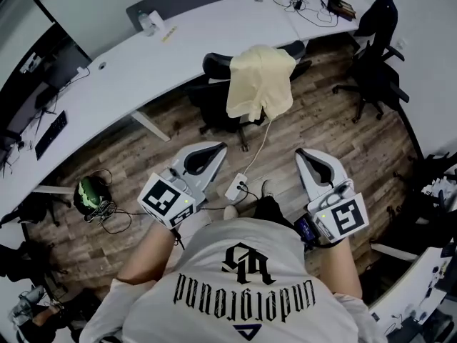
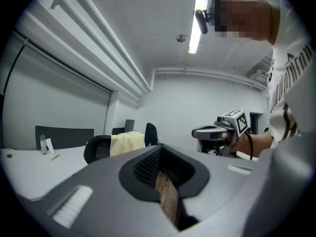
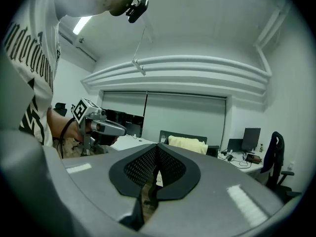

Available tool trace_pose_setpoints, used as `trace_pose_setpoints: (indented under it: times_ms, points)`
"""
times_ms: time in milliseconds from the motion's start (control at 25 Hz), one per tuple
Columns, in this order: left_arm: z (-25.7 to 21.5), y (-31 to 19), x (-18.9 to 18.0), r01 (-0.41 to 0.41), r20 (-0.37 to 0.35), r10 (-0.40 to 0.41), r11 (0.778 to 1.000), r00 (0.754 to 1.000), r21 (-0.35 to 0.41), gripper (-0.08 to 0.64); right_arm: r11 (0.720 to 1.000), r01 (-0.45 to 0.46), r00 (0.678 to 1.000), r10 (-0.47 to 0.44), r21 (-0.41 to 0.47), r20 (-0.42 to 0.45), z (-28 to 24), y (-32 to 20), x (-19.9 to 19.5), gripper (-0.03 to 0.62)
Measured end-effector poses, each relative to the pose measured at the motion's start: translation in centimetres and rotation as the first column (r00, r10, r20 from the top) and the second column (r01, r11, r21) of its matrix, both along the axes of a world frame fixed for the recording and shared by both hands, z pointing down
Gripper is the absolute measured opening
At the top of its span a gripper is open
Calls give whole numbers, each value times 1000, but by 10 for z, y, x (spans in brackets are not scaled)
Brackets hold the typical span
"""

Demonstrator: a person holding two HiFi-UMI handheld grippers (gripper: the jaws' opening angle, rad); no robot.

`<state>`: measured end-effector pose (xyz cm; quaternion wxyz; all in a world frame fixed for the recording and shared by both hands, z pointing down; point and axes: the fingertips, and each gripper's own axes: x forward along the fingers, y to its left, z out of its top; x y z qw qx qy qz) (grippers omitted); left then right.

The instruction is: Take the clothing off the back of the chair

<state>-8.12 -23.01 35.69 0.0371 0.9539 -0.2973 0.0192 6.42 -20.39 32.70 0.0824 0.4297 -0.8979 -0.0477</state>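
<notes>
A pale yellow garment (image 1: 260, 81) hangs over the back of a black office chair (image 1: 208, 98) at the white desk, ahead of me. My left gripper (image 1: 216, 148) and right gripper (image 1: 303, 153) are held side by side above the wooden floor, well short of the chair, both pointing toward it. Each is shut with nothing between its jaws. In the left gripper view the garment (image 2: 127, 143) shows on the chair (image 2: 97, 149) beyond the closed left gripper (image 2: 159, 148), with the right gripper (image 2: 195, 132) alongside. The right gripper view shows the garment (image 3: 187, 143) past the closed right gripper (image 3: 157, 146).
A long curved white desk (image 1: 143, 63) runs behind the chair, with a bottle (image 1: 146, 23) on it. A second black chair (image 1: 375, 41) stands at the right. A white power strip (image 1: 235, 188) and its cable lie on the floor between me and the chair.
</notes>
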Motion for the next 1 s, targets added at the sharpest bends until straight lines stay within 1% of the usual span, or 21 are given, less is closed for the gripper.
trace_pose_setpoints:
  times_ms: [280, 440, 560, 680, 800, 1000]
  points:
    - [2, -46, 14, 72, 15, -72, 997, 997, -8, 52, 998, 54, 998, -54, -32, 12, 4, -58, 21, 0]
    - [10, -74, 24, 112, 25, -111, 993, 994, -37, 52, 995, 95, 995, -95, -44, 8, 10, -97, 32, 0]
    - [16, -94, 30, 133, 29, -131, 990, 991, -51, 52, 989, 129, 992, -129, -71, 10, 18, -121, 36, 2]
    - [27, -111, 37, 156, 30, -154, 984, 988, -83, 52, 981, 157, 988, -156, -111, 18, 31, -143, 40, 2]
    - [30, -131, 40, 190, 47, -187, 978, 981, -86, 60, 974, 178, 984, -176, -142, 25, 41, -163, 45, 50]
    - [43, -158, 42, 237, 57, -233, 966, 971, -102, 86, 961, 211, 978, -208, -181, 37, 58, -188, 50, 108]
